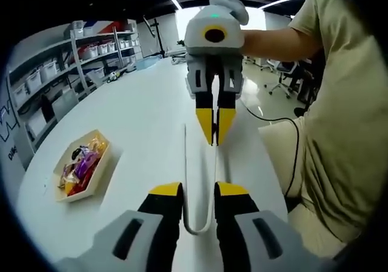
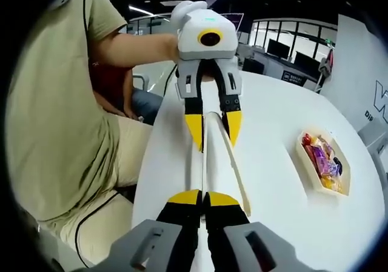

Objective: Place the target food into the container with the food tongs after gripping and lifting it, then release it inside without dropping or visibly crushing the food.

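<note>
The tongs (image 1: pixel 200 181) lie along the white table (image 1: pixel 145 108), held between the two grippers, which face each other. In the left gripper view, the left gripper (image 1: pixel 199 193) sits around the bent spring end of the tongs with its jaws a little apart; whether they press on the metal I cannot tell. The right gripper (image 1: pixel 214 122) comes in from the far side there, its yellow tips nearly together on the free ends of the arms. The right gripper view agrees: its own jaws (image 2: pixel 203 198) are pinched tight on one arm, while the other arm splays off to the side, so the tongs themselves stand part open and hold nothing. The food sits in a shallow tray (image 1: pixel 104 163), well apart from the tongs, seen too in the right gripper view (image 2: pixel 310 170): a heap of small wrapped pieces (image 1: pixel 82 166), purple, red and orange. They look light and crinkly, and the glossy wrappers are likely slick, the contents perhaps brittle, so I judge a gentle squeeze across the middle of one piece best, not on a twisted wrapper end. The tongs look thin and springy; gripping mid-arm should give the finest control of the closing. Nothing is lifted yet.
</note>
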